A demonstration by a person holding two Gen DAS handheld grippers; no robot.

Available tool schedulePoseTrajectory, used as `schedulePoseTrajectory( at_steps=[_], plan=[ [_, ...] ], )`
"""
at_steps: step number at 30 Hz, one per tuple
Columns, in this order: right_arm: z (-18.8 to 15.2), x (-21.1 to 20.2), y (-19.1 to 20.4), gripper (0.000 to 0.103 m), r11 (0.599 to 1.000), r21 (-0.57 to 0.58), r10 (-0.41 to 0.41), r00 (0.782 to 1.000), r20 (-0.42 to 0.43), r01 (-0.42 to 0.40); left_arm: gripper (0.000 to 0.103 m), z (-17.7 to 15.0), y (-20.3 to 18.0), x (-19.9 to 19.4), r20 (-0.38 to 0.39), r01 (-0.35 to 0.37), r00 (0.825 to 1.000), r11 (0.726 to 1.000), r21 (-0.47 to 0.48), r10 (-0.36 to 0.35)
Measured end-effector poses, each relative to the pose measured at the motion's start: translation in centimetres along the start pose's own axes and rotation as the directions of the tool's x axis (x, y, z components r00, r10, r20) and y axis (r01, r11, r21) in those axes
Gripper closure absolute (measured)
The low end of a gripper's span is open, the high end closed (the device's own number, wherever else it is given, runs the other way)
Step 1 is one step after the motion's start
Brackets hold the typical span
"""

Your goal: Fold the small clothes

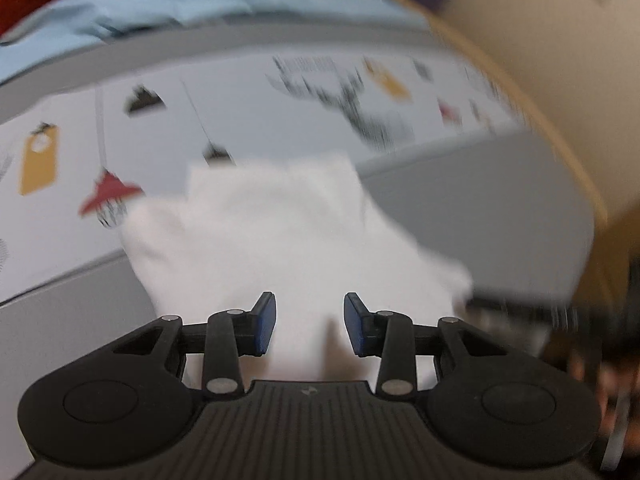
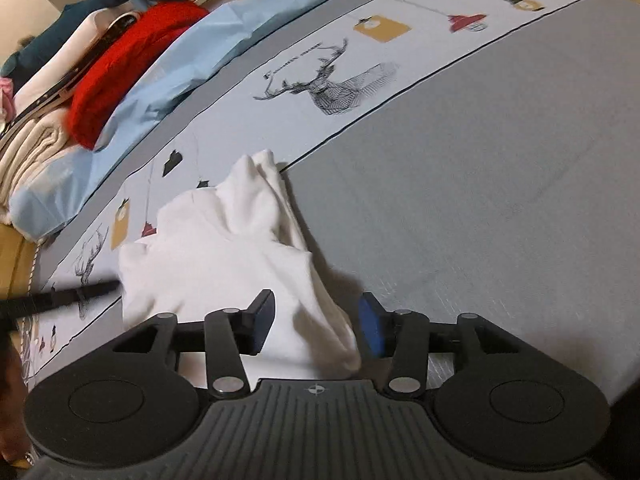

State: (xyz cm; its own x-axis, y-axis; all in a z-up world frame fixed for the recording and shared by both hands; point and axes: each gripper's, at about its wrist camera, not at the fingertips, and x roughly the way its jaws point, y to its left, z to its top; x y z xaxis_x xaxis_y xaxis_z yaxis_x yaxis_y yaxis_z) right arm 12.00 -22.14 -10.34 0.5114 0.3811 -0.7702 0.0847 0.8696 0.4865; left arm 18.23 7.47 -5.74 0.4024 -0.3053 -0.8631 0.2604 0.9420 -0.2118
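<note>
Left view blurred; my left claw (image 1: 310, 322) and right claw (image 2: 316, 326) hover agape, empty, over the white garment (image 2: 224, 248).

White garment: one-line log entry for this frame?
white garment crumpled on bed | left gripper open | right gripper open | fold pending

Grey bed (image 2: 480, 184) with printed strip; white garment (image 2: 224, 256); clothes pile (image 2: 132, 64)

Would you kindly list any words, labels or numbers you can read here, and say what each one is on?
None can be read.
Printed line above the deer drawing on the bed sheet: too small and slanted.
Same print in the left wrist view: motion-blurred.
White garment: no visible text.
</note>
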Motion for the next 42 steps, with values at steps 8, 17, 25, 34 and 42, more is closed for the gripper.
schedulePoseTrajectory(
  at_steps=[8, 17, 25, 34, 42],
  plan=[
    [-0.7, 3.4, -1.2, 0.098, 0.989, 0.016, -0.143, 0.967, -0.211, 0.15, 0.062, -2.8, -0.9, 3.9, -0.16, -0.084, 0.981, 0.981, 0.176, 0.113],
    [2.6, -0.5, 2.7, 0.058, 0.972, -0.074, -0.214, 0.969, 0.122, 0.224, 0.064, -3.8, -0.5, 5.5, -0.185, -0.133, 0.963, 0.945, 0.299, 0.194],
    [8.6, 7.7, 6.0, 0.058, 0.978, -0.206, 0.047, 0.996, 0.076, -0.03, 0.064, -3.1, 2.1, 4.8, -0.183, -0.086, 0.976, 0.979, 0.187, 0.12],
    [11.2, 11.4, 5.2, 0.1, 0.989, -0.145, -0.007, 0.998, 0.057, 0.015, 0.064, -2.5, 1.9, 3.2, -0.155, -0.028, 0.987, 0.987, 0.159, 0.053],
    [11.7, 8.1, 5.3, 0.094, 0.969, -0.196, -0.117, 0.975, 0.187, 0.154, 0.064, 0.9, 5.9, 1.1, 0.013, -0.054, 0.998, 0.996, -0.065, 0.055]
  ],
)
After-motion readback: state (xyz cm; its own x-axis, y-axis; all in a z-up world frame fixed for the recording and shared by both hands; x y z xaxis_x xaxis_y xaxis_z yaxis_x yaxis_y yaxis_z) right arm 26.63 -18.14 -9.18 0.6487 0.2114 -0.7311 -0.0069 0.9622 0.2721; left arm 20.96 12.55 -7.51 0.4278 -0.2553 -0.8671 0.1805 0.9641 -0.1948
